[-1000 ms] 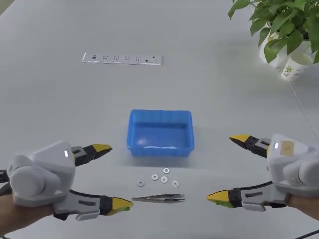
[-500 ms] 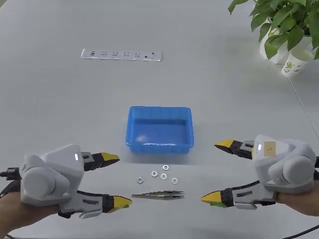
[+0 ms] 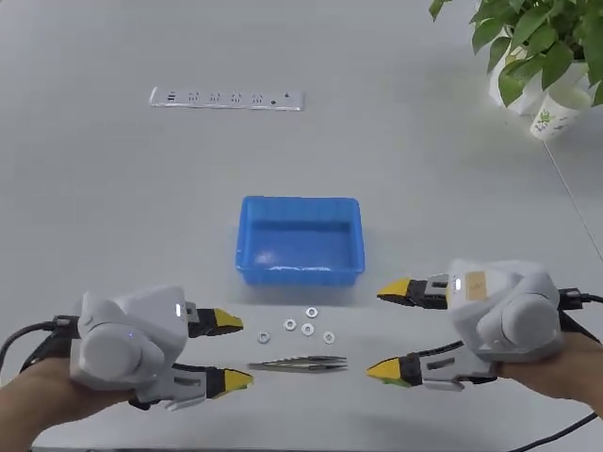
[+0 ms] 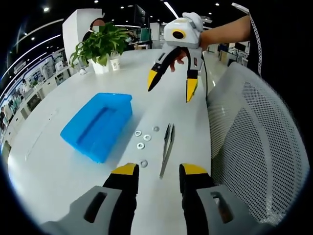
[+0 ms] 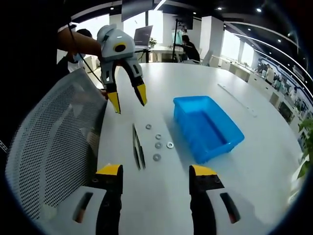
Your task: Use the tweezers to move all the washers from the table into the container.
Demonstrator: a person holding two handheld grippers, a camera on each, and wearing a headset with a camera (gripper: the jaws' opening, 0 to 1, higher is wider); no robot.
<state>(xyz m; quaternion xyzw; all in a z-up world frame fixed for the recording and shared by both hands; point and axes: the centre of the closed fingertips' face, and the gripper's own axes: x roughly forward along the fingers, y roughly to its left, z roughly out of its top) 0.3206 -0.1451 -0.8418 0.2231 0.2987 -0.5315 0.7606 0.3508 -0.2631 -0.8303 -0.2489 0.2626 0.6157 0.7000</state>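
Head view: the left tongs point(image 3: 243, 350) sit at 9 o'clock of the tweezers point(image 3: 300, 363), and the right tongs point(image 3: 377, 331) at 3 o'clock. Both tongs point inward toward each other.

1. Tongs state. The left tongs are spread, with nothing between the jaws. The right tongs are spread wider, also holding nothing. Neither touches the tweezers.
2. Tweezers. They lie flat on the tabletop point(image 3: 424, 179), lengthwise between the two tongs, near its 6 o'clock edge.
3. Washers. Five washers point(image 3: 307, 329) lie loose on the tabletop in a small cluster, just at 12 o'clock of the tweezers and apart from them.
4. Container. The blue container point(image 3: 300, 275) stands at 12 o'clock of the washers, near them but not touching. No washer can be seen inside it.
5. Other items. A white power strip point(image 3: 226, 99) lies at 11 o'clock of the container, well apart. A potted plant point(image 3: 537, 38) with a paper cup point(image 3: 556, 113) beside it stands at 2 o'clock, near the tabletop corner.

Left gripper view and right gripper view: each shows the tweezers lying just ahead of its own jaw tips.
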